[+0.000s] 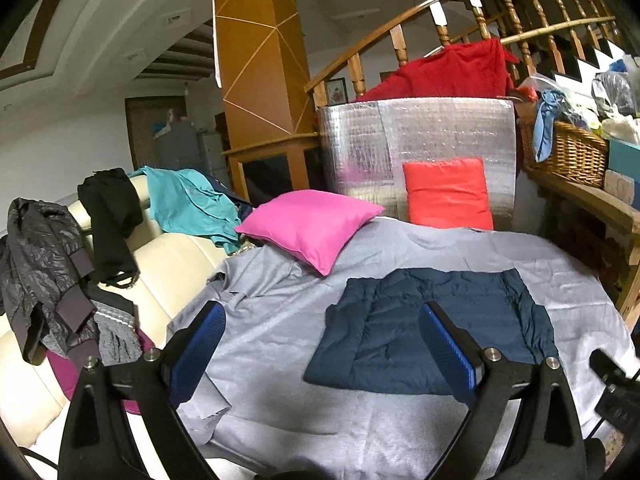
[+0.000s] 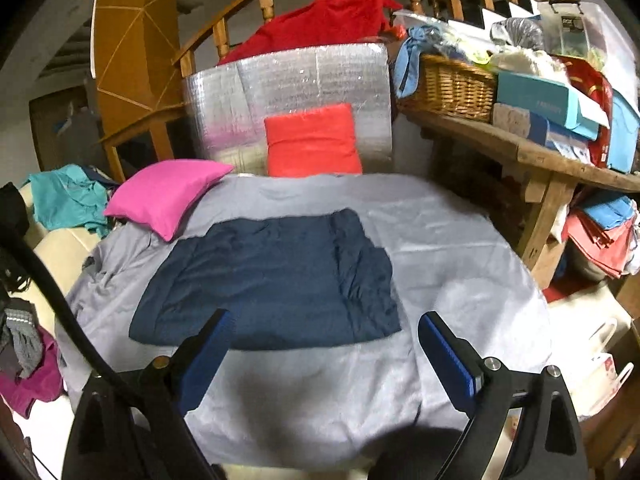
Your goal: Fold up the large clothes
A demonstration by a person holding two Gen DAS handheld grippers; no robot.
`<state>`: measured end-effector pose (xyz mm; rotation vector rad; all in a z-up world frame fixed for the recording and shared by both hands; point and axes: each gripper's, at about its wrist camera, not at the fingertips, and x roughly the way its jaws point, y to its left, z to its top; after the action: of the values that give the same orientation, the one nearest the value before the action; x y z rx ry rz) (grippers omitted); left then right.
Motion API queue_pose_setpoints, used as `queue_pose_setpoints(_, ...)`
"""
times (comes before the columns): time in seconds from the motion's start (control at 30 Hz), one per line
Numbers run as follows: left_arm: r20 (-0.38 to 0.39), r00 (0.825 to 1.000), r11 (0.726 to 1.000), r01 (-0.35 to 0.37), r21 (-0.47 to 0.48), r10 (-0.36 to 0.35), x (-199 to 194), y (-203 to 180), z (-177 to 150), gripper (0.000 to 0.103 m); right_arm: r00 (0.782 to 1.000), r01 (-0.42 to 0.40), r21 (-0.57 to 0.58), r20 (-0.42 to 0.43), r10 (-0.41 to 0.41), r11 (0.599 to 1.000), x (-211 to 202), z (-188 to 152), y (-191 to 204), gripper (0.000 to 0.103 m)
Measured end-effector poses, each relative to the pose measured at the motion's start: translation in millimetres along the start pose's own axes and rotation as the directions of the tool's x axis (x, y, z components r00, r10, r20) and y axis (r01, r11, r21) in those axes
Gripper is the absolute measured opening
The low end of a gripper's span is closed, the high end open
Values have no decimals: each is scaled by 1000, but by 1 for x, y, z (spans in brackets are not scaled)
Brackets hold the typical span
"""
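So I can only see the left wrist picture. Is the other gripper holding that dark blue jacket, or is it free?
Observer: It's free. The right gripper is open with nothing between its fingers, and the dark blue jacket lies flat on the grey sheet in front of it.
Operator: What's under the wooden table on the right? It's just dark for me.
Observer: Under the wooden table there's a stack of red and blue folded items.
Operator: And on top of it, past the basket?
Observer: Beyond the wicker basket and some boxes, a red package stands near the table's right end.
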<state>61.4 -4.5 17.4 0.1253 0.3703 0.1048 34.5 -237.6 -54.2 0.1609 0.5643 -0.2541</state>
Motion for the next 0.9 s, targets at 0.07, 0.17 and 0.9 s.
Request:
queue_pose_setpoints(0.07,2,1000,1000,6,-4,-6,-3,2,1,97,1000,-8,-1,-2,8,1000,-3,-2,4,95)
queue_pose_setpoints(0.17,2,1000,1000,12,-12,-12,-5,5,2,97,1000,-17,-9,6,17,1000,-9,-3,11,95)
queue_pose_setpoints(0.9,32,999,998,28,-50,-26,-20,22,7,97,997,-9,-46,76,12,999,-41,2,42,95)
